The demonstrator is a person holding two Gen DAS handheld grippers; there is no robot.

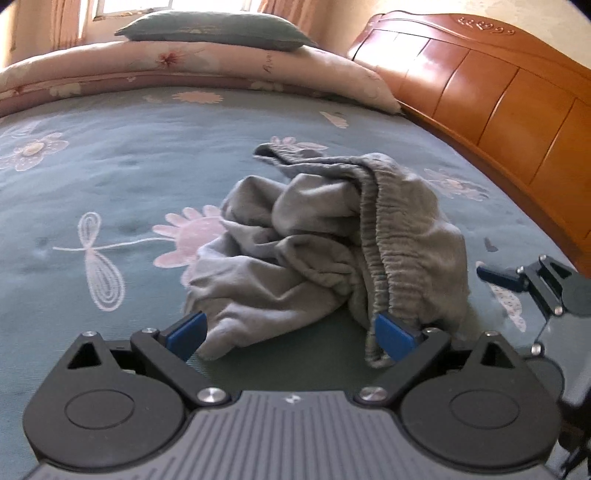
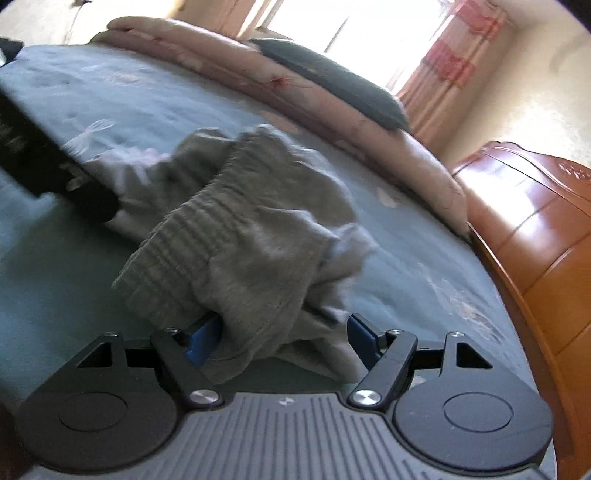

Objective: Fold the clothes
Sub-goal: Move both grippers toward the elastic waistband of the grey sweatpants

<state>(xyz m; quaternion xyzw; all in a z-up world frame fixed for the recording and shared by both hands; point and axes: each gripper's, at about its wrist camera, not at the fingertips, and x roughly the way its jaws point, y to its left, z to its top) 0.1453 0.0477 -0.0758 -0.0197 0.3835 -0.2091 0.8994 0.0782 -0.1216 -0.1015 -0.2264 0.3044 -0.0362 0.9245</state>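
Right now my left gripper (image 1: 290,334) has its jaws spread wide. The blue pads (image 1: 188,330) sit on each side of the near edge of the grey shorts (image 1: 332,240). The pad at 3 o'clock touches the stretchy waistband (image 1: 380,258), which hangs down beside it. The pad at 9 o'clock is just beside a loose corner of cloth. Nothing is pinched between them.

My right gripper (image 2: 284,341) has its jaws spread too. A fold of the shorts (image 2: 240,236) droops down between them and lies against the blue pad at 9 o'clock. The pad at 3 o'clock is just beside the cloth. This view is blurry, so I cannot tell if it touches.

In the left view the shorts lie in a crumpled heap at 12 o'clock from the jaws, on the blue-green bed cover (image 1: 122,173). The cover has pale pink flowers and a white dragonfly (image 1: 98,258) at 10 o'clock. My right gripper (image 1: 524,284) shows at 3 o'clock, close to the heap.

Farther out, a rolled pink quilt (image 1: 184,70) lies across the far end of the bed, with a dark green pillow (image 1: 218,29) on top. A shiny orange wooden headboard (image 1: 498,96) runs along at 2 o'clock. Behind it all, a bright window (image 2: 332,33) and pink curtains (image 2: 450,62) fill the far wall.
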